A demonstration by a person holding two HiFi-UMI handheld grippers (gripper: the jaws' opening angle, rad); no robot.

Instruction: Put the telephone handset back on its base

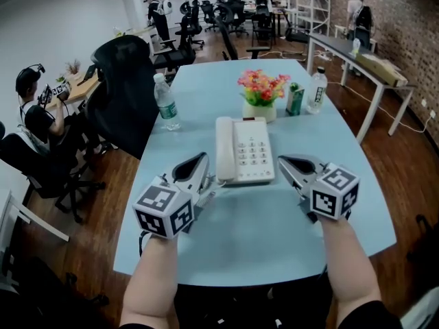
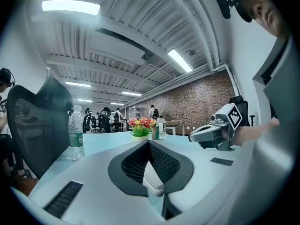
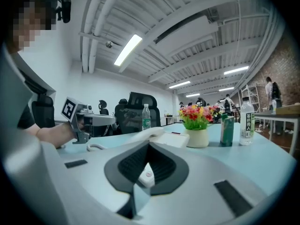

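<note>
A white telephone (image 1: 245, 150) sits in the middle of the light blue table (image 1: 260, 232). Its handset (image 1: 225, 148) lies along the left side of the base, and the cord (image 1: 218, 181) curls out at the near left corner. My left gripper (image 1: 204, 156) is just left of the phone, tip near the handset, jaws together and empty. My right gripper (image 1: 281, 160) is just right of the base, also shut and empty. In the left gripper view the left gripper's (image 2: 148, 142) jaws meet at the tip. The right gripper view shows the right gripper (image 3: 149, 144) the same way, with the phone (image 3: 159, 137) beyond it.
Behind the phone stand a pot of flowers (image 1: 260, 94), a green carton (image 1: 295, 99) and a water bottle (image 1: 316, 90). A second bottle (image 1: 166, 103) stands at the table's left edge beside a black office chair (image 1: 123, 94). People sit at desks far left and behind.
</note>
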